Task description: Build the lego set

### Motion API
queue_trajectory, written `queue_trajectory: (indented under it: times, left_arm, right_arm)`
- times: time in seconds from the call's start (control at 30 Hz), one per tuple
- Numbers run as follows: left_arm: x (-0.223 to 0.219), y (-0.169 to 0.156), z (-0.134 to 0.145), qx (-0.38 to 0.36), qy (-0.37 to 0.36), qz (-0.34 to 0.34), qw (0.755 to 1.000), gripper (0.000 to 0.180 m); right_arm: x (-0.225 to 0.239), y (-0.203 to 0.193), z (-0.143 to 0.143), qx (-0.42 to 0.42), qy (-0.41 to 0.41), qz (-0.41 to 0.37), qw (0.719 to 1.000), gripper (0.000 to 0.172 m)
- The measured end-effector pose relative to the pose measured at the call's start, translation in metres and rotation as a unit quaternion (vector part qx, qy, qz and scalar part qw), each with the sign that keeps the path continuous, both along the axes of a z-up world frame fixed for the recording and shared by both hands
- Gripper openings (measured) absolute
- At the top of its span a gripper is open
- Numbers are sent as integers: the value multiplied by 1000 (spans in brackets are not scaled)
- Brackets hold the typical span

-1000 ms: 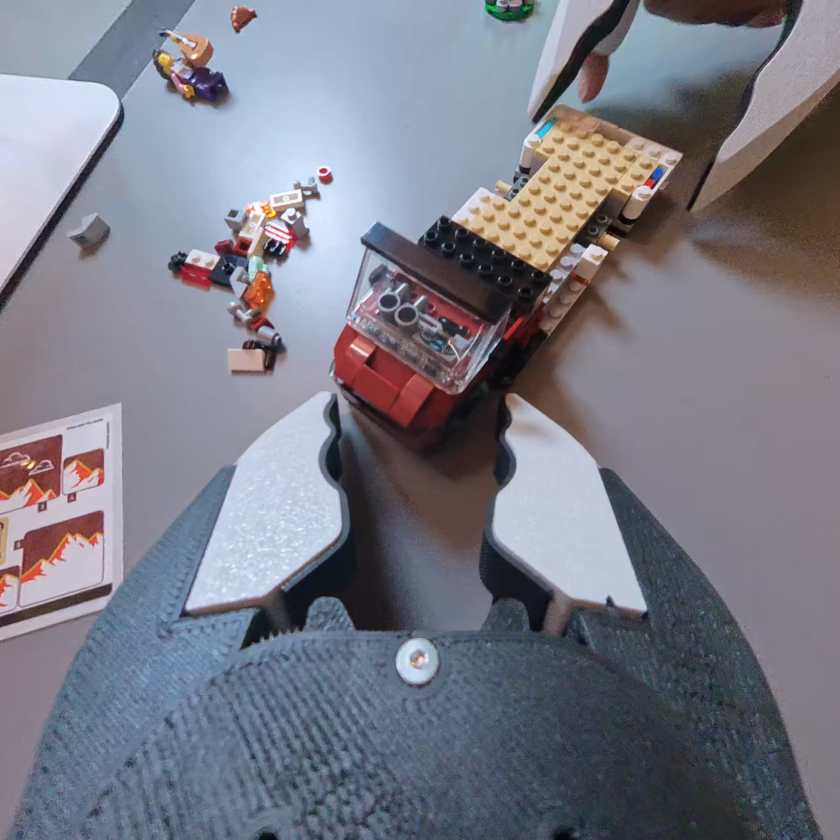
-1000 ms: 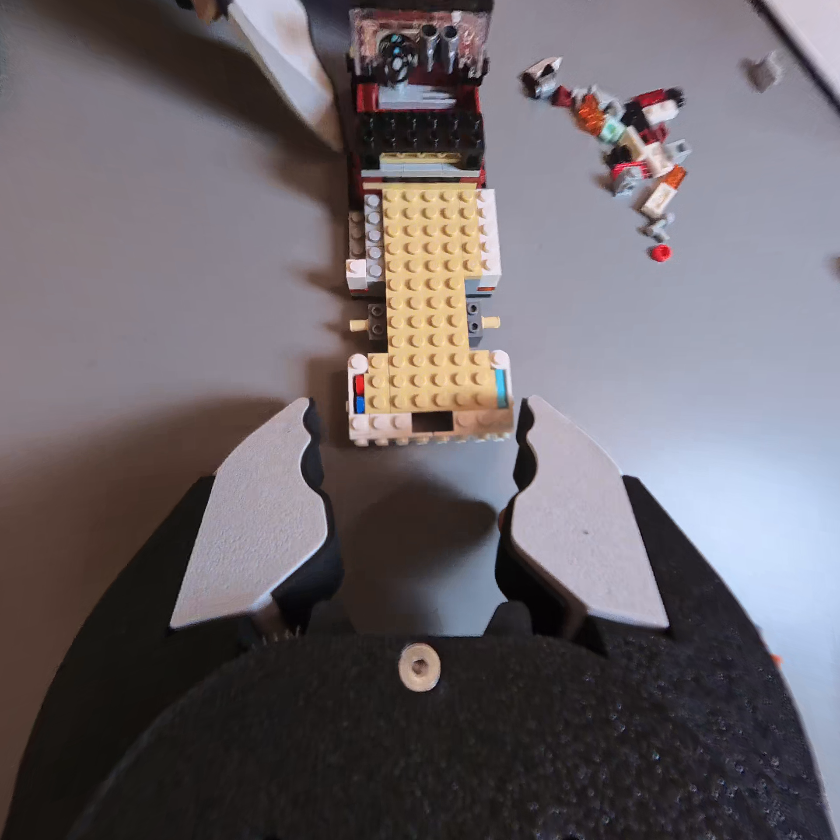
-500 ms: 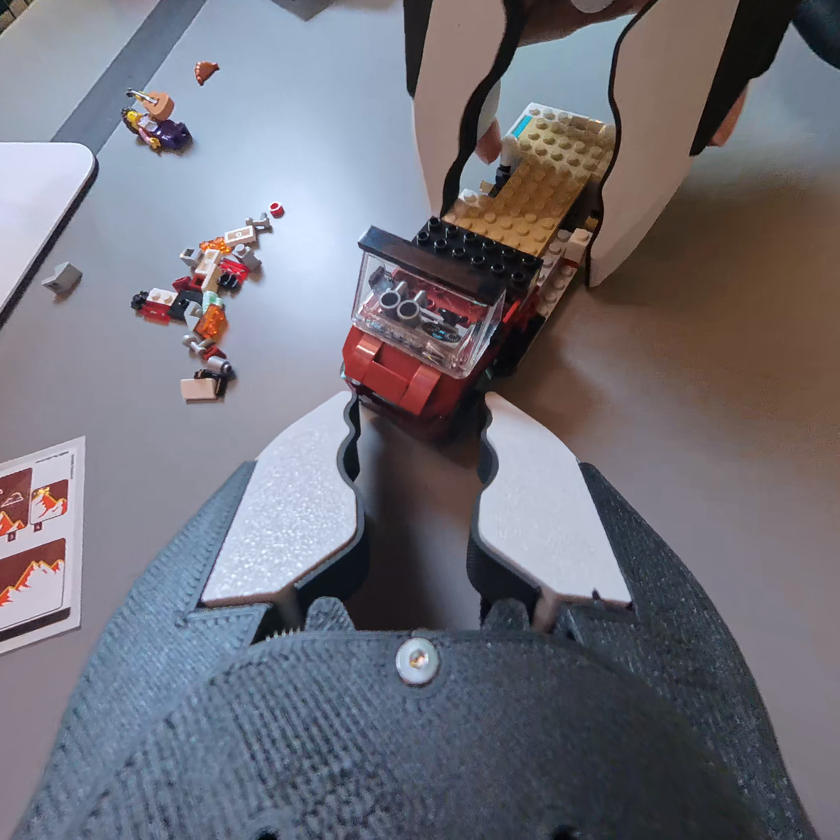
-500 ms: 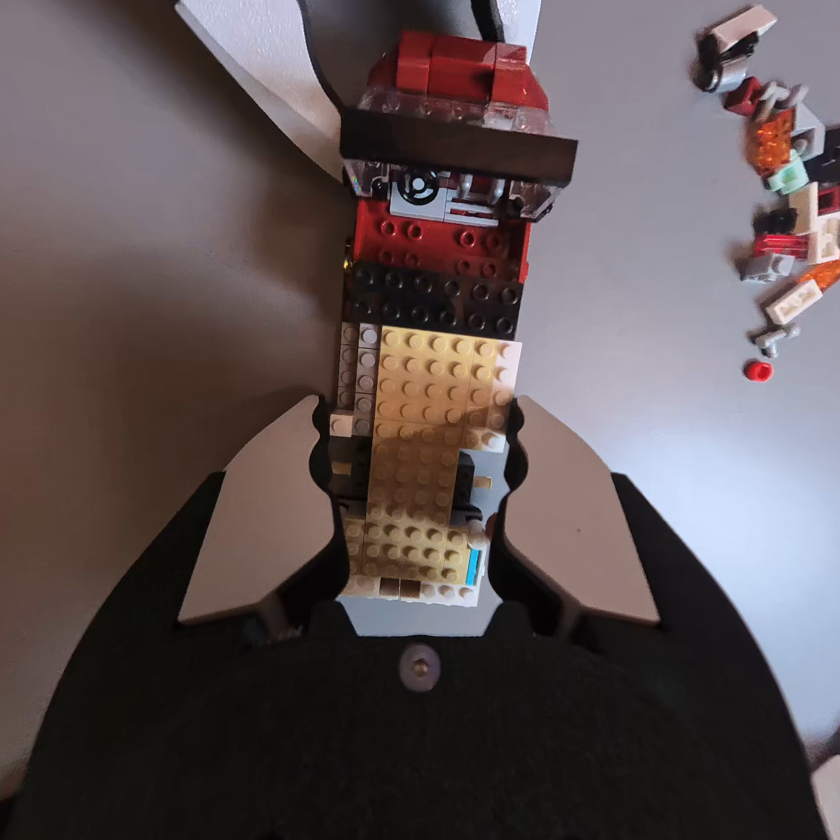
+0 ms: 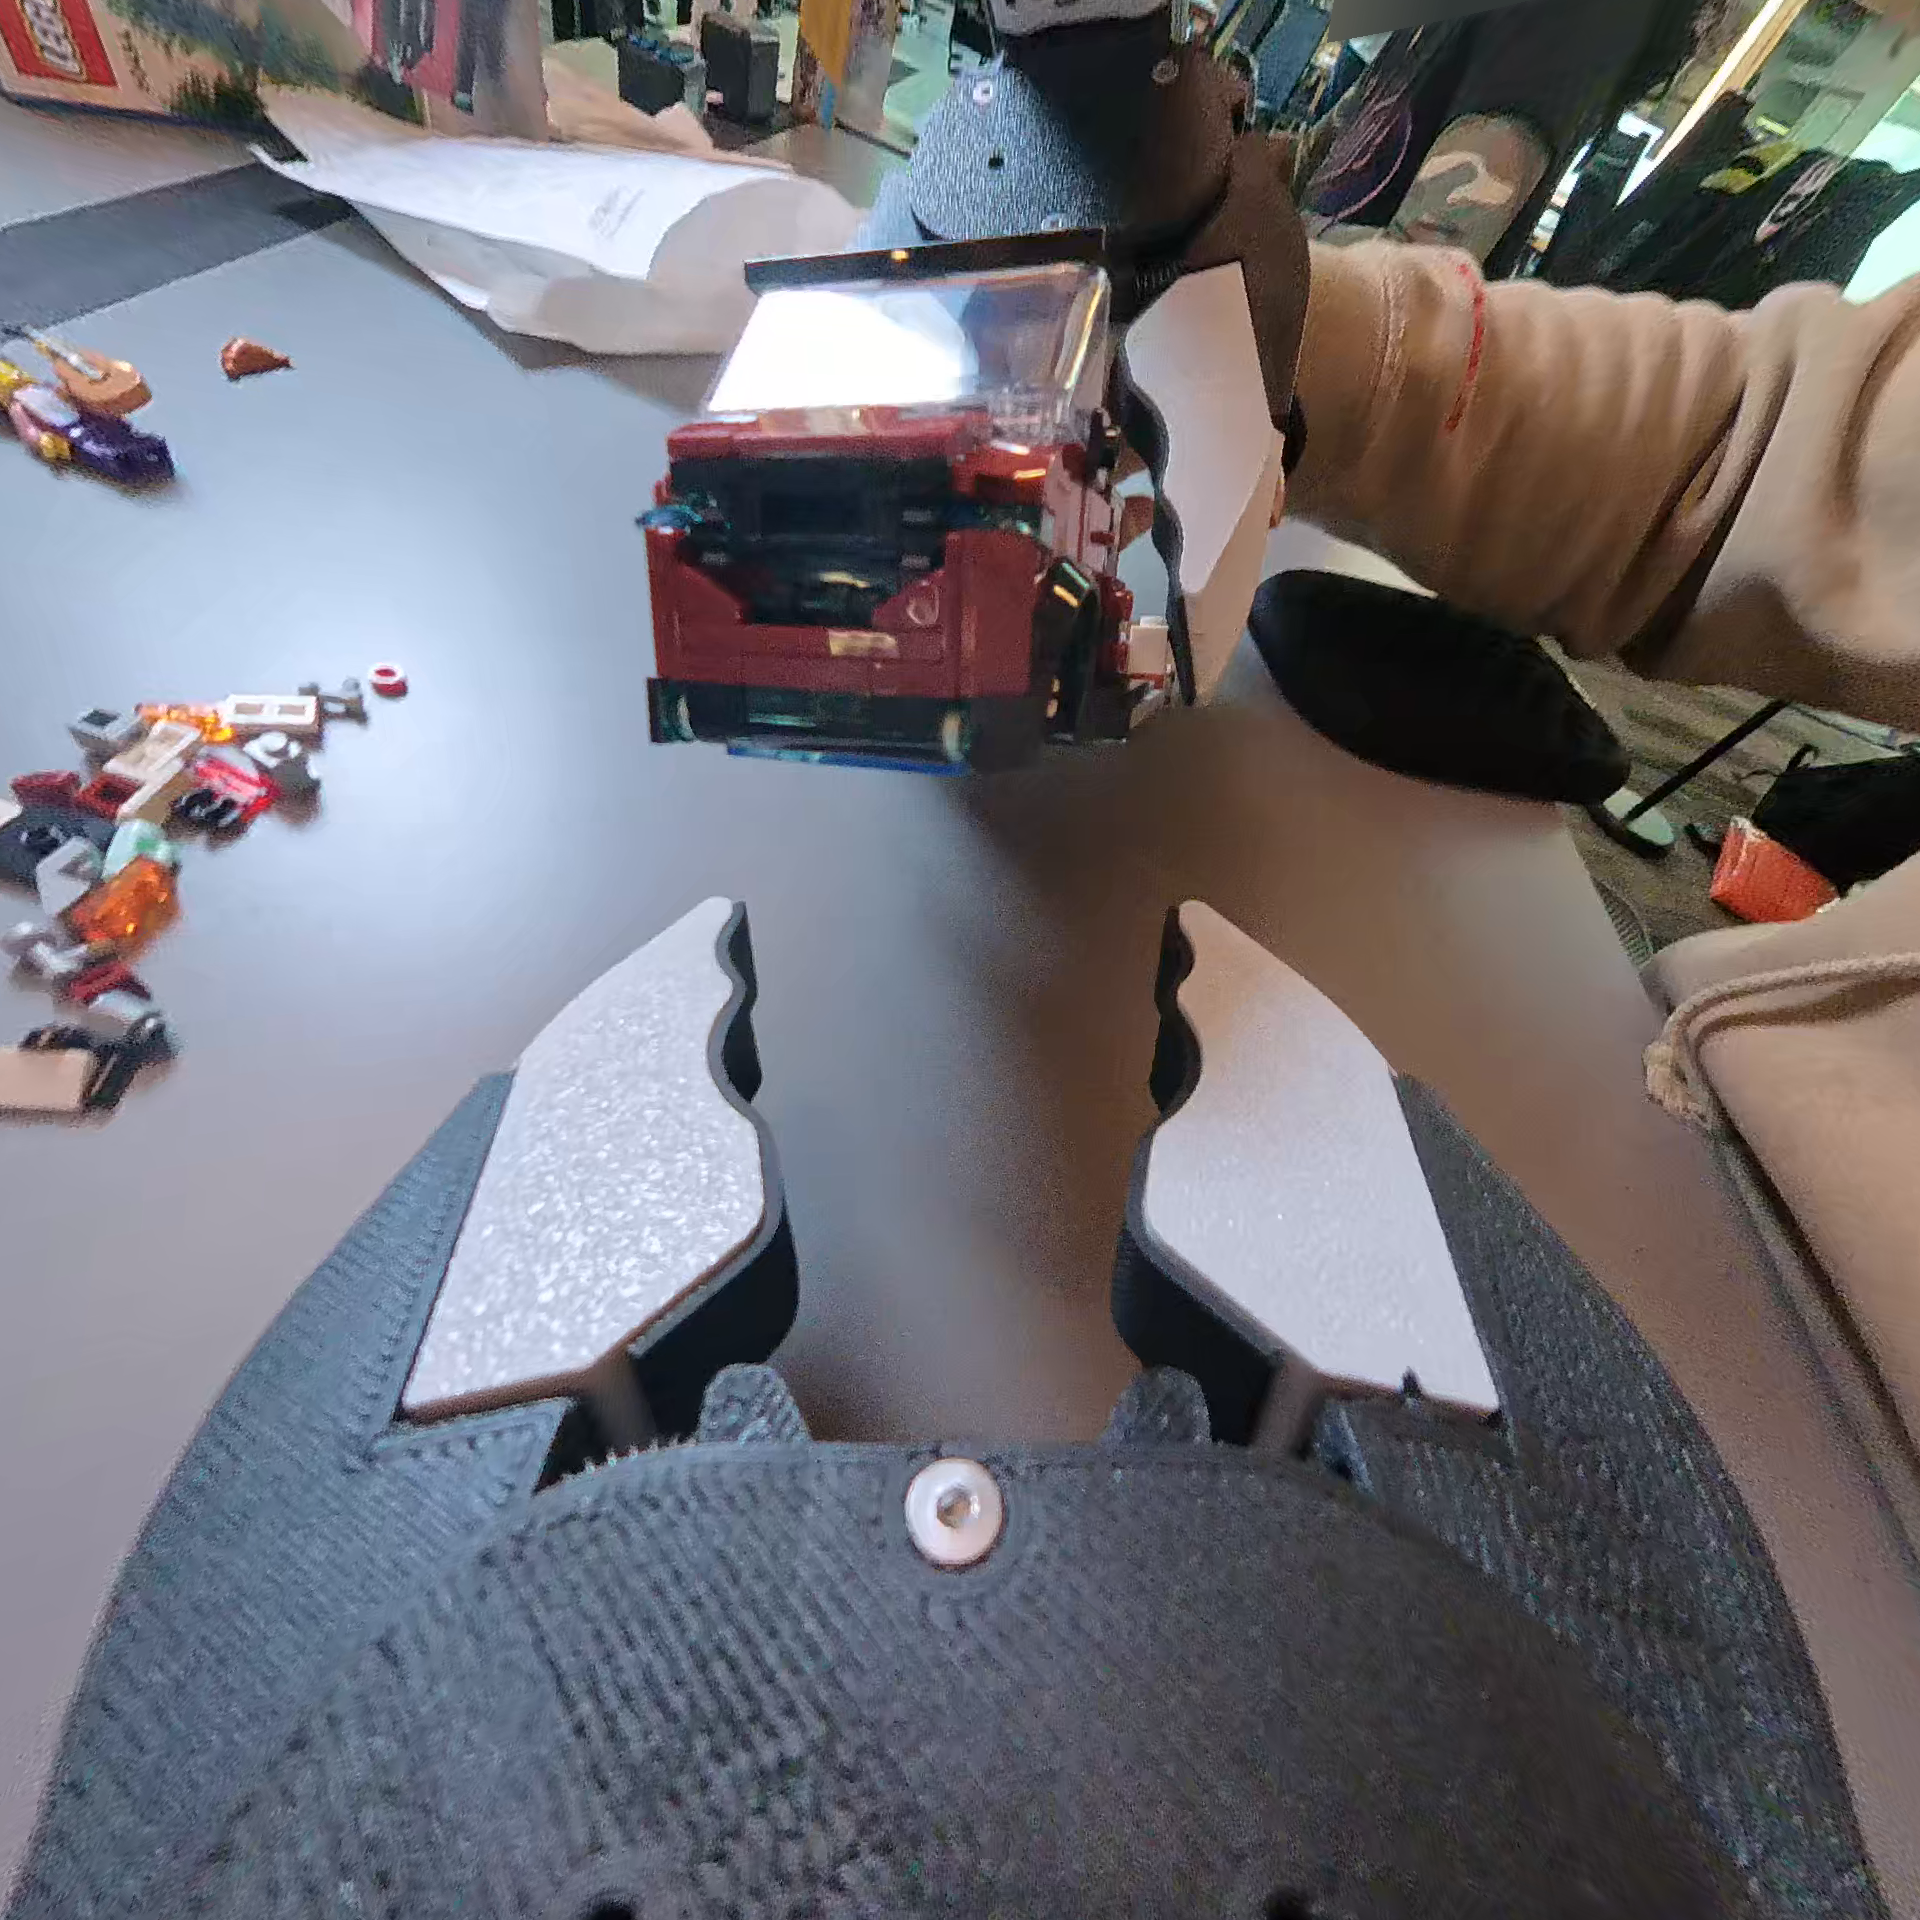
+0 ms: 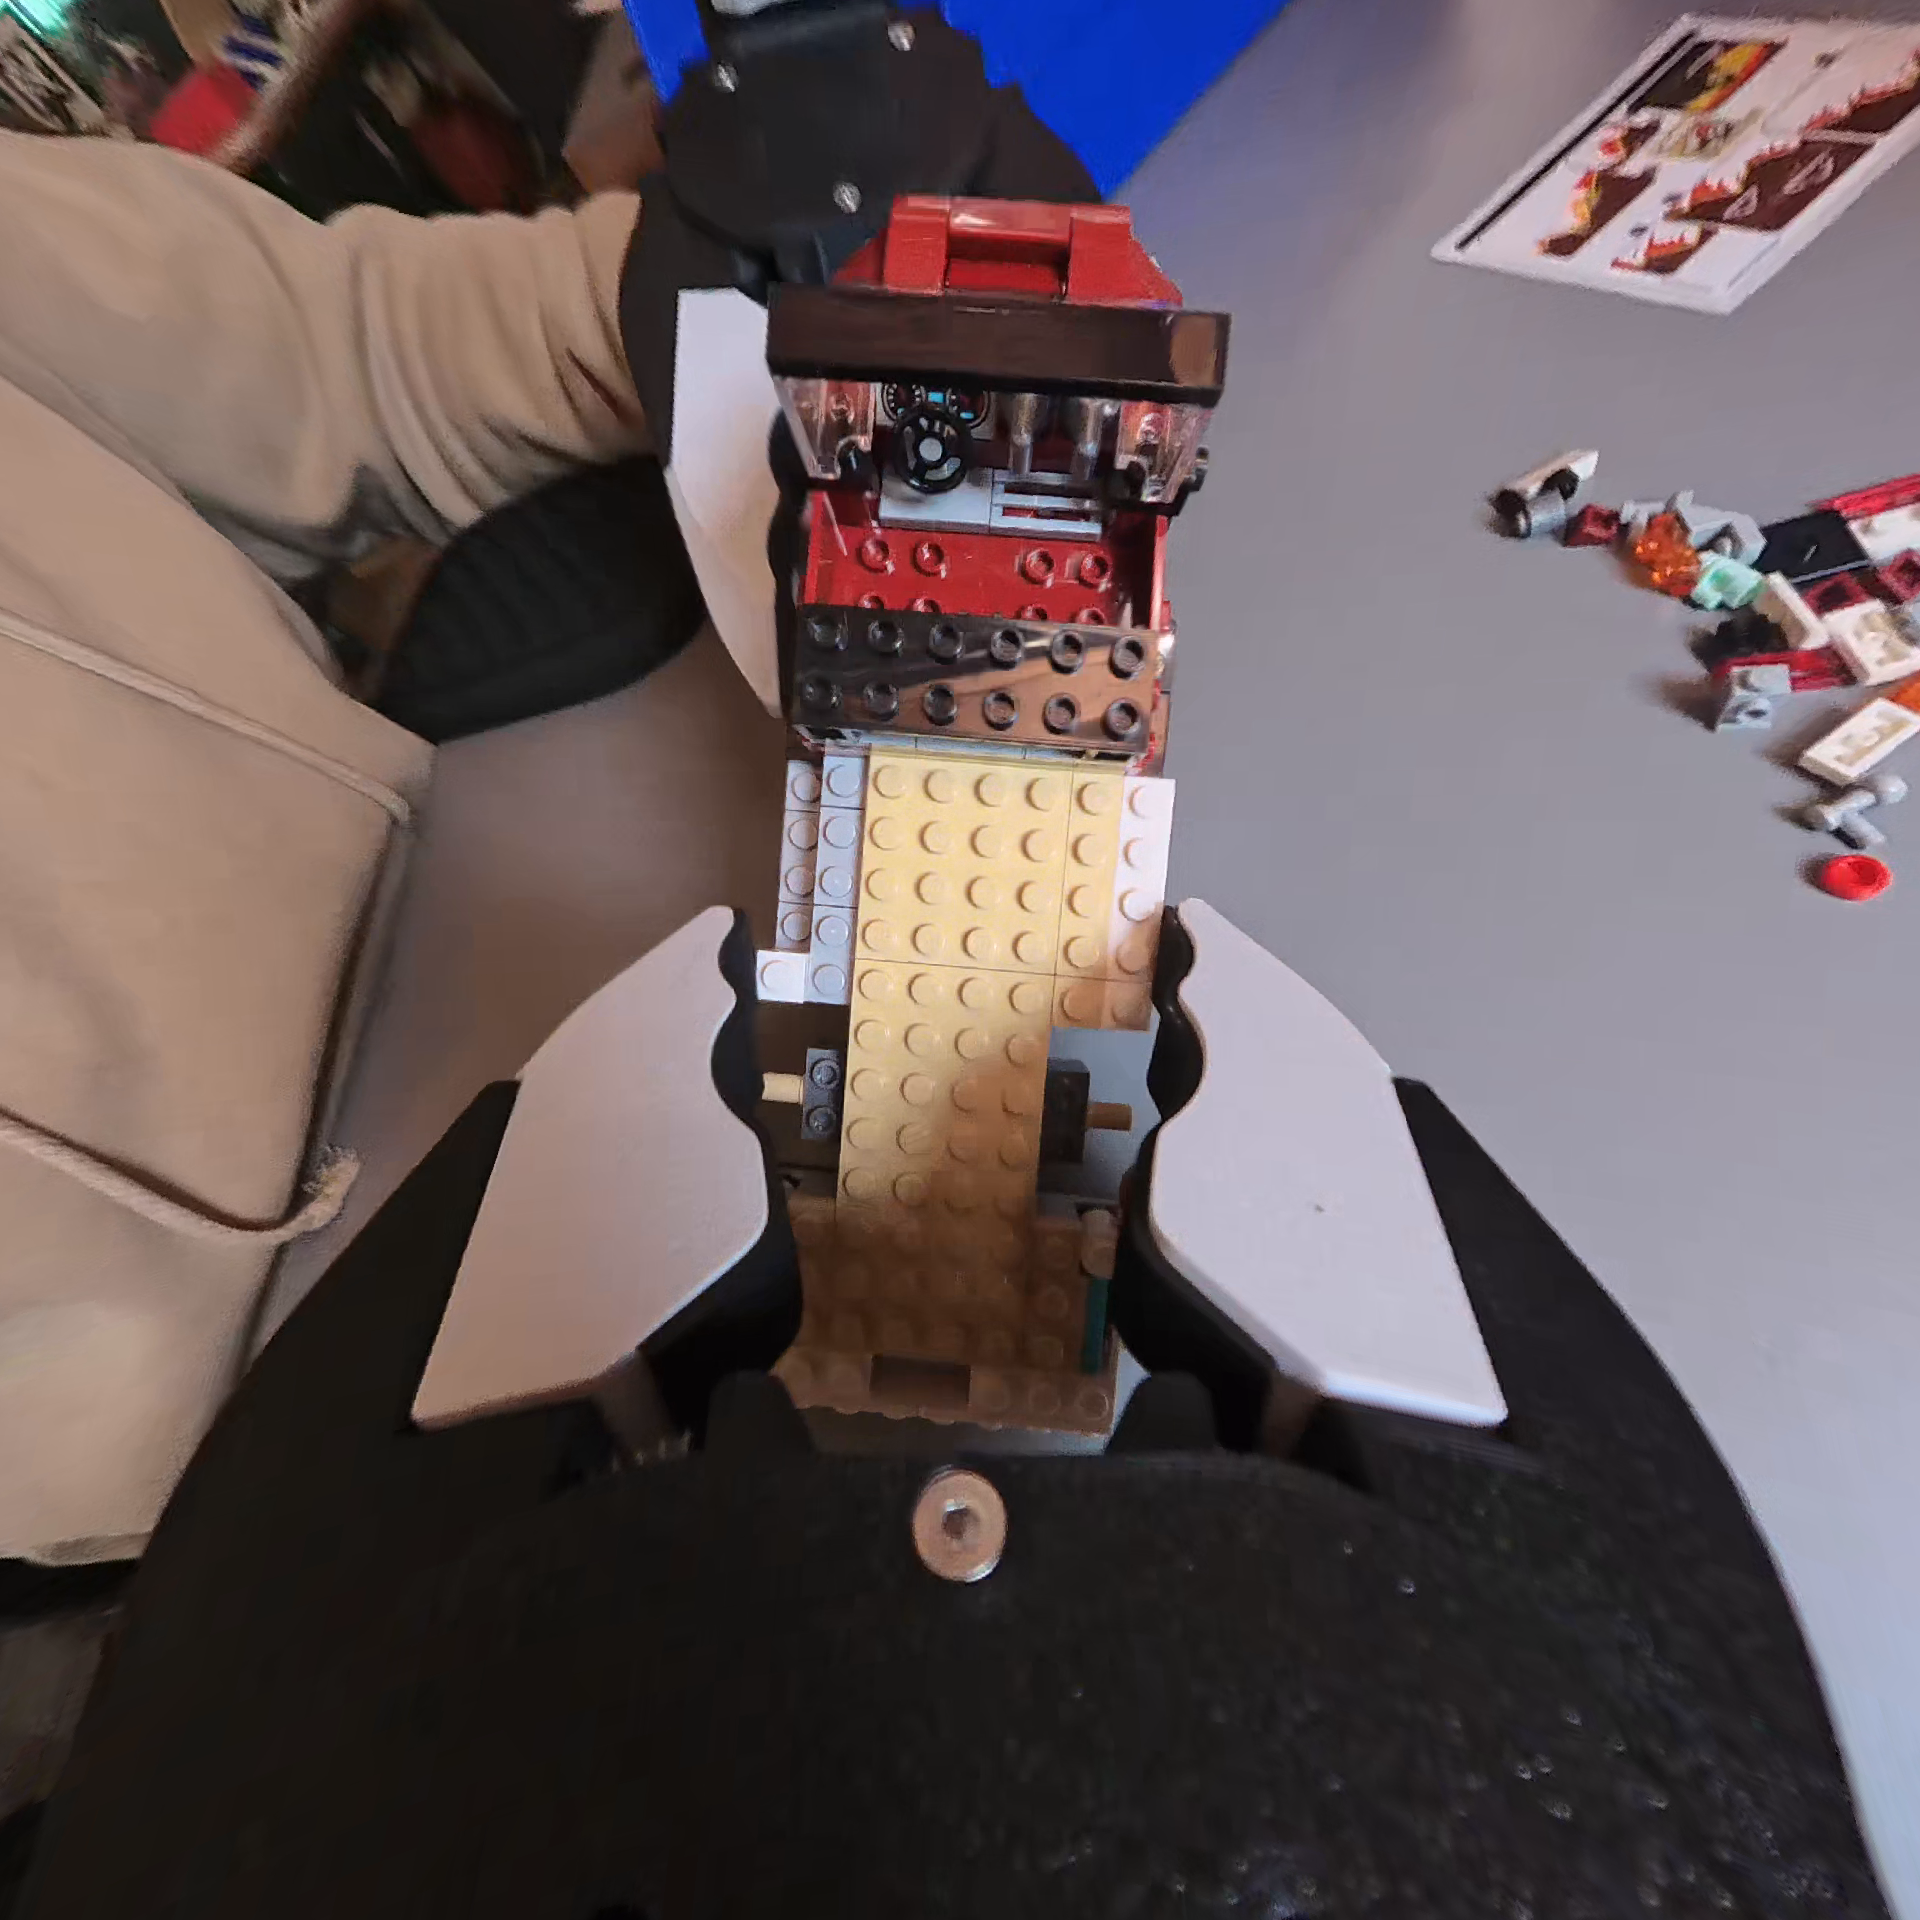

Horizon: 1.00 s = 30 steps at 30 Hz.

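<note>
The right gripper [image 6: 956, 925] is closed on the rear half of the brick-built truck [image 6: 977, 914], its white fingers [image 6: 1288, 1143] pressed against both sides of the tan studded bed, and it carries the truck clear of the tabletop. The left gripper [image 5: 956, 914] sits low in front of the truck's red nose, apart from it, its two fingers [image 5: 623, 1143] spread wide with only bare tabletop between them. A beige sleeve [image 5: 1558, 447] runs back from the right gripper to the truck's right side.

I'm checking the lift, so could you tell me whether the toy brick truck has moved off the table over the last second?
Yes. The toy brick truck has risen clear of the grey table, above the loose bricks, held by the right gripper.
</note>
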State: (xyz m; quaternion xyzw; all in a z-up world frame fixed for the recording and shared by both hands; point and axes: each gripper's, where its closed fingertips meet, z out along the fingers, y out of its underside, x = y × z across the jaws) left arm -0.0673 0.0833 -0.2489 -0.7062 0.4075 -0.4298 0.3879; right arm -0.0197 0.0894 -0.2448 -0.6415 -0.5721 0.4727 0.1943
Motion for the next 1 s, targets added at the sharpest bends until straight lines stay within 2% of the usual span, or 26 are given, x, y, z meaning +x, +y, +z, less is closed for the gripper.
queue_trajectory:
  times: [0.07, 0.2, 0.33, 0.43, 0.77, 1.0]
  left_arm:
    - [6, 4, 8, 5, 0, 17, 1000, 66]
    - [1, 16, 11, 31, 60, 92, 994, 40]
    - [-3, 28, 10, 94, 152, 161, 971, 17]
    - [-1, 35, 12, 120, 195, 195, 954, 2]
    - [4, 49, 22, 175, 262, 251, 915, 0]
    - [8, 54, 31, 202, 283, 268, 898, 0]
  right_arm:
    - [3, -3, 11, -12, 26, -9, 1000, 74]
    - [18, 4, 18, -7, 31, -70, 997, 74]
    - [33, 20, 15, -4, 0, -150, 989, 74]
    - [38, 27, 13, -15, -11, -184, 983, 74]
    - [28, 36, 12, -18, -25, -231, 972, 74]
    - [19, 37, 13, -20, -36, -238, 970, 74]
